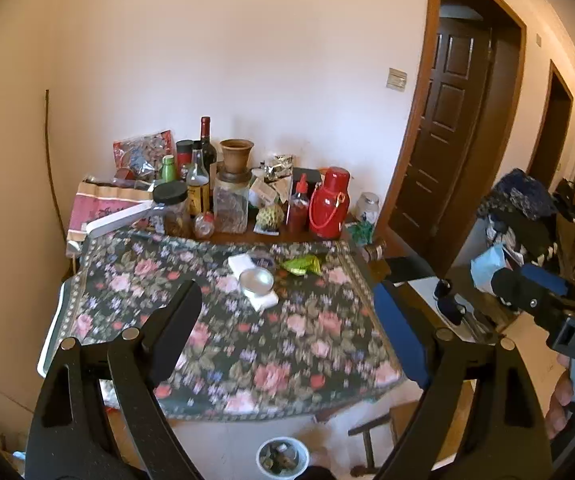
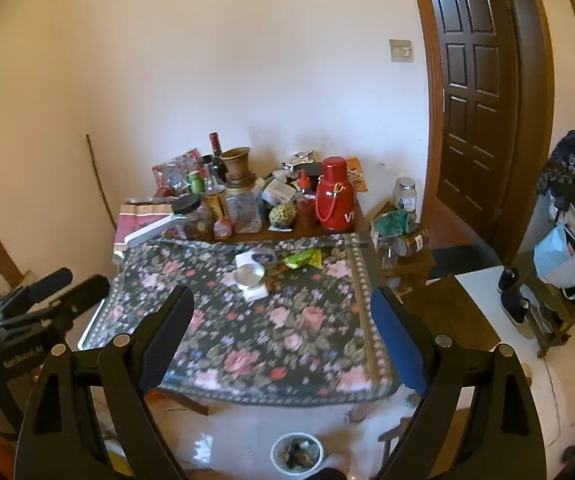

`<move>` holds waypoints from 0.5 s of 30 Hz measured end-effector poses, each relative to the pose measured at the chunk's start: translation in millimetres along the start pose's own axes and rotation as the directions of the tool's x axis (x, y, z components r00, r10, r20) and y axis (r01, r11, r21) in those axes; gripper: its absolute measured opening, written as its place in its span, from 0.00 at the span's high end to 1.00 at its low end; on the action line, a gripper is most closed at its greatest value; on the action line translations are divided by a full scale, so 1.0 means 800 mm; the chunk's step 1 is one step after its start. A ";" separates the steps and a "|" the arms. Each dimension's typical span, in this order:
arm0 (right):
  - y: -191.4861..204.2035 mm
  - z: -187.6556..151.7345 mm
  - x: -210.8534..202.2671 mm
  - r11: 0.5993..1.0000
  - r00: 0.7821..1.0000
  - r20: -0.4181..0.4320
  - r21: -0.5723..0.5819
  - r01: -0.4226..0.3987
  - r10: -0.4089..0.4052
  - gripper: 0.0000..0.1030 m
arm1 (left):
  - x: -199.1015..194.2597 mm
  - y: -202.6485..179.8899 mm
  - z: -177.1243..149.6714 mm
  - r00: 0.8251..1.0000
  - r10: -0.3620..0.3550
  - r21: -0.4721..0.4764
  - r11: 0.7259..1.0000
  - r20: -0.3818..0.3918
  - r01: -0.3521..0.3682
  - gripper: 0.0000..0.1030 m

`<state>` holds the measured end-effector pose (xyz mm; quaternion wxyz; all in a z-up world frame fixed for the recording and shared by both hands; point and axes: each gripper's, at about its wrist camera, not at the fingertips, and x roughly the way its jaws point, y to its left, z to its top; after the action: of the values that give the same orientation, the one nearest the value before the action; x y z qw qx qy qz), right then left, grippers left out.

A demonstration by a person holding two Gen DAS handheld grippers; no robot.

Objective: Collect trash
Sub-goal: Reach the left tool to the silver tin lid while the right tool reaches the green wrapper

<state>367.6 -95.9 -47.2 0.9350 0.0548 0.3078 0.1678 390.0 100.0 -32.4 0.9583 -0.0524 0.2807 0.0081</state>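
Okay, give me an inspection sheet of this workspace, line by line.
Surface: table under a floral tablecloth.
Job's things: green wrapper, white tissues and a round lid mid-table; small white bin with scraps on the floor below the near edge.
Clutter: red thermos, wine bottle, jars and packets along the wall side.
Grippers: left gripper and right gripper both open, fingers empty, short of the table.
Cables: nothing seen.
Surroundings: brown door, wall switch, shoes and bags at right.
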 end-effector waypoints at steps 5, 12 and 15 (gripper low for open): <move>-0.038 0.038 0.037 1.000 1.000 -0.021 0.006 -0.008 0.009 0.14 | 0.047 -0.016 0.031 1.000 0.029 -0.037 0.999 -0.005 -0.029 0.15; -0.068 0.070 0.092 0.997 0.995 -0.073 -0.012 -0.073 0.072 0.14 | 0.107 -0.019 0.047 0.993 0.105 -0.097 0.989 -0.051 -0.109 0.15; -0.075 0.076 0.120 0.996 0.990 -0.107 -0.011 -0.088 0.086 0.14 | 0.126 -0.015 0.049 0.989 0.123 -0.104 0.986 -0.080 -0.131 0.15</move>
<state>492.9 -118.9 -64.2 0.9093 0.0520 0.3533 0.2135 496.8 90.7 -52.6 0.9406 -0.0869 0.3177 0.0828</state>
